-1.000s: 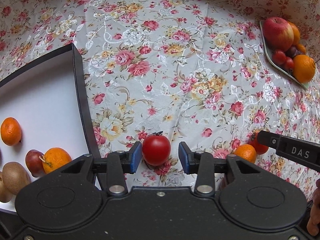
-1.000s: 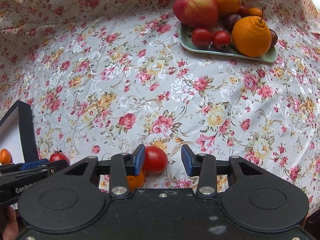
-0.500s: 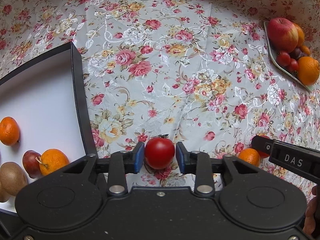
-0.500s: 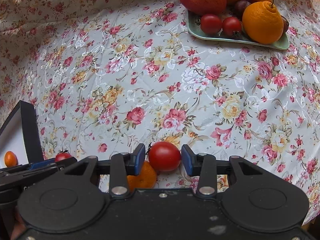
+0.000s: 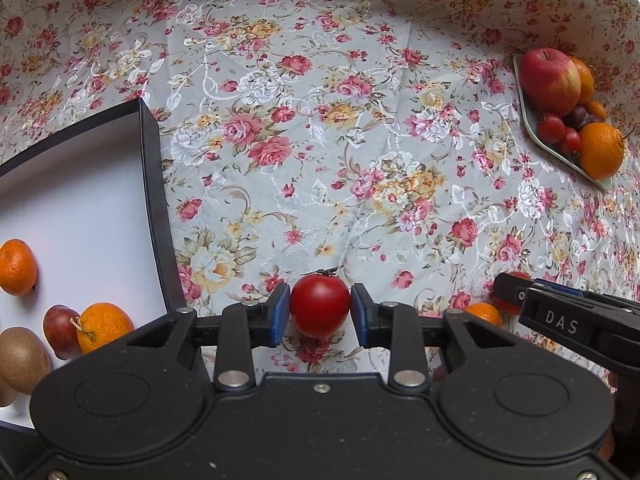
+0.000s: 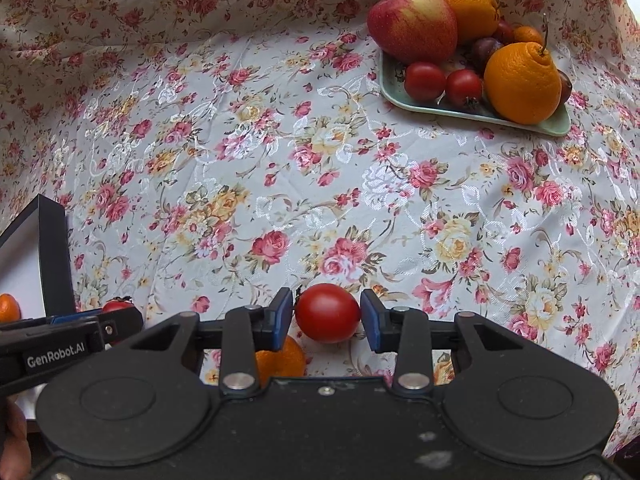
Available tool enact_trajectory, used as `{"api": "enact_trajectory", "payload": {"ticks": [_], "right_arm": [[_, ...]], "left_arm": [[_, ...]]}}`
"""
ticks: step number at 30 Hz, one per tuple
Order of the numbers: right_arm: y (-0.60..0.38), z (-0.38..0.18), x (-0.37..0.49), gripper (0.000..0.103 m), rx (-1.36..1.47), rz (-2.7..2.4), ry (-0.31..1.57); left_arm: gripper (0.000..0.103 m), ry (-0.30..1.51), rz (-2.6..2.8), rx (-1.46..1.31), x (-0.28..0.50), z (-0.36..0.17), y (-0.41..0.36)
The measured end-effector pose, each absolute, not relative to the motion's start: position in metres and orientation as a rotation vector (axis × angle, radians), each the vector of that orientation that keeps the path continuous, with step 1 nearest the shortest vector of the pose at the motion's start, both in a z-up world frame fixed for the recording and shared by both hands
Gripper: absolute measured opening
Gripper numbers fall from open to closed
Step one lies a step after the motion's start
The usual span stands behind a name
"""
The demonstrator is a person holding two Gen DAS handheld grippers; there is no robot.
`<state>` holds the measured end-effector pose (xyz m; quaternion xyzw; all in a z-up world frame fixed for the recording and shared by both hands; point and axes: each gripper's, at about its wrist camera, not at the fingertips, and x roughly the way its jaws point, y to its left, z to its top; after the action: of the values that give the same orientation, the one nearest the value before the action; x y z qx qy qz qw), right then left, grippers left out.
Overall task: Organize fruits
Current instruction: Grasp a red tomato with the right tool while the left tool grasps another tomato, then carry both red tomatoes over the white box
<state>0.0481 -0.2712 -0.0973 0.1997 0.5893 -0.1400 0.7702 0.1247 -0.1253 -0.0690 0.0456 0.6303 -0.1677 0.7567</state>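
Note:
My left gripper is shut on a red tomato and holds it above the floral cloth. My right gripper has a second red tomato between its pads, touching the right pad with a small gap at the left; I cannot tell if it grips. A small orange lies on the cloth just below the right gripper's left finger. The black box with a white floor holds oranges, a plum and a brown fruit at the left. The green plate of fruit stands at the back right.
The plate carries an apple, a big orange, two tomatoes and plums. The floral cloth covers the table and rises behind it. In the left wrist view the right gripper's body sits at the right.
My left gripper closed on its tomato and lifted it. My right gripper narrowed around the other tomato, and both views pulled back from the table.

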Motion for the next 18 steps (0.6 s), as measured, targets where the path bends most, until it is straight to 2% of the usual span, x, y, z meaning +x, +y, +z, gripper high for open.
{"api": "enact_trajectory", "payload": {"ticks": [11,18], "right_arm": [[-0.270,-0.116,0.051,0.038,0.465,-0.310,1.332],[-0.266,-0.109,0.054,0.037,0.457,-0.318,1.299]], "left_arm": [[0.041,1.353,-0.372,0.116,0.124,-0.066,-0.123],[0.041,1.324,-0.361,0.120,0.124,-0.058,-0.118]]}}
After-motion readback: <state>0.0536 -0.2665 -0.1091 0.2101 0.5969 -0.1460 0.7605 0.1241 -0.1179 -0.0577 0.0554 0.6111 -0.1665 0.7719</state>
